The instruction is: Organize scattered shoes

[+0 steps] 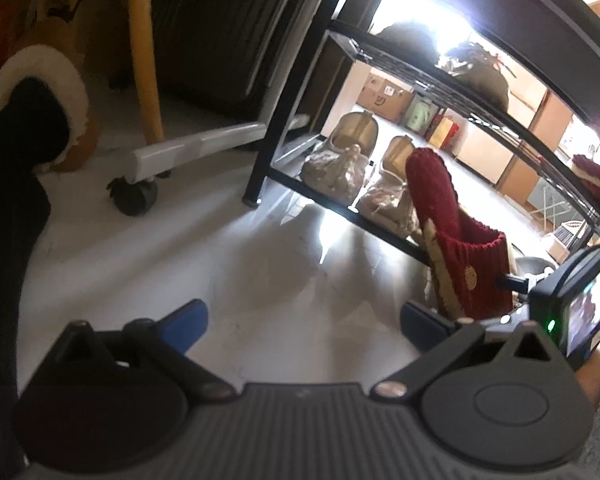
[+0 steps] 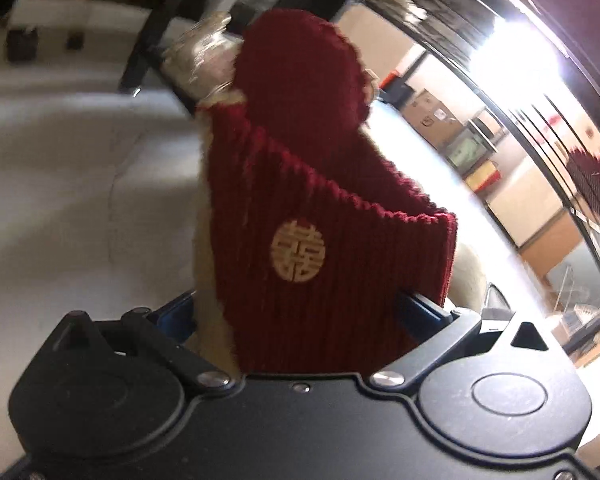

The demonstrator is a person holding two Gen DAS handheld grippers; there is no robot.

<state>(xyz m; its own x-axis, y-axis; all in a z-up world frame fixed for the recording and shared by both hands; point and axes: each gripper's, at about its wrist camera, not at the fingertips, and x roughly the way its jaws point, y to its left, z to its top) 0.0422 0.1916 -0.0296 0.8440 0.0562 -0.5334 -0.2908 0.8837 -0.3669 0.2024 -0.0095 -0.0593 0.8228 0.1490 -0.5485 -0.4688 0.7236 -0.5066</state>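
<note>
My right gripper [image 2: 300,312] is shut on a red knitted slipper [image 2: 300,184] with a gold round emblem and a cream sole, held upright in front of a black shoe rack [image 2: 384,8]. The same slipper [image 1: 456,236] shows at the right of the left wrist view, with the right gripper's body beside it. My left gripper [image 1: 304,320] is open and empty above the white floor. A pair of beige slippers [image 1: 340,160] sits on the rack's bottom shelf [image 1: 320,196]. Another red slipper [image 1: 598,180] lies on a higher shelf. A brown fleece-lined boot [image 1: 44,92] stands at far left.
A white frame on a black caster [image 1: 134,194] and a yellow leg [image 1: 146,60] stand left of the rack. Dark shoes [image 1: 476,68] sit on an upper shelf. Cardboard boxes [image 1: 384,96] lie beyond the rack. A dark sleeve [image 1: 4,240] fills the left edge.
</note>
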